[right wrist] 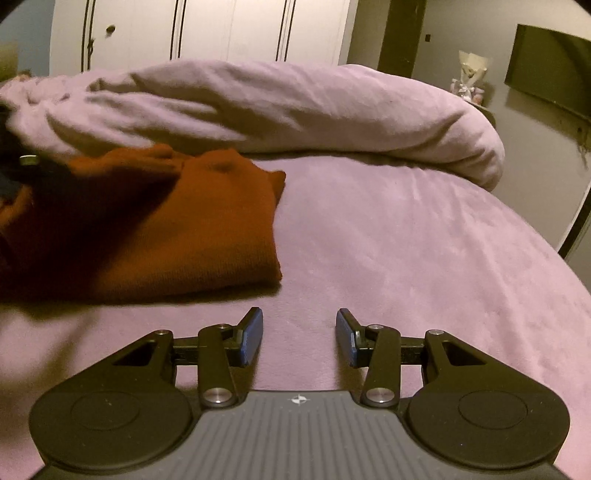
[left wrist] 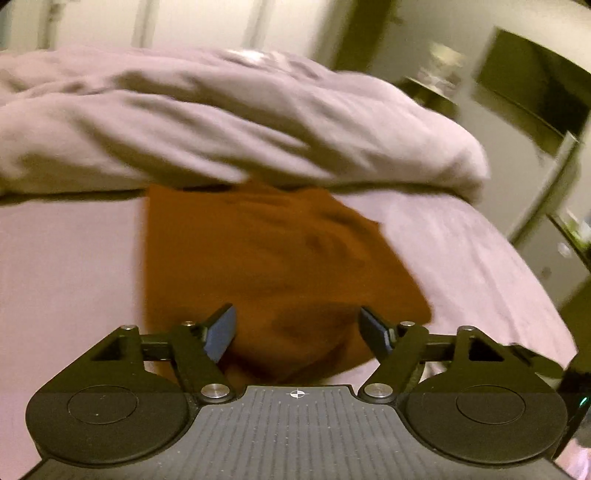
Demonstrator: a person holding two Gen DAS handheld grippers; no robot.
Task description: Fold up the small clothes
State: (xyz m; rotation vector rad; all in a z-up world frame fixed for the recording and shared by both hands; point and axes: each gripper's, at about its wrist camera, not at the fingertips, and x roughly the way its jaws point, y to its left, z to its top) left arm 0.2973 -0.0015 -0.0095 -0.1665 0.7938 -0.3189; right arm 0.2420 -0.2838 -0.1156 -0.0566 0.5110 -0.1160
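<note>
1. Your left gripper (left wrist: 297,334) is spread wide, its blue pads well apart and gripping nothing; the near edge of the rust-orange garment (left wrist: 258,266) lies between and under the fingers, though this blurred view does not show whether the pads touch the cloth.
2. Your right gripper (right wrist: 299,339) is also parted, about halfway, holding nothing, and hangs over bare lilac bed sheet (right wrist: 406,240) just to the right of the garment's near corner.
3. The rust-orange garment (right wrist: 192,236) lies folded on the sheet, its right edge straight, with bunched folds at its far end. In your right view, a dark shape at the left edge sits over the cloth; it looks like your other tool.
4. Just beyond the garment lies a rumpled lilac duvet (right wrist: 295,107); the garment's far end reaches its edge.
5. Farther off stand white wardrobe doors (right wrist: 221,29), and a dark screen (right wrist: 550,62) hangs on the wall to the right.
</note>
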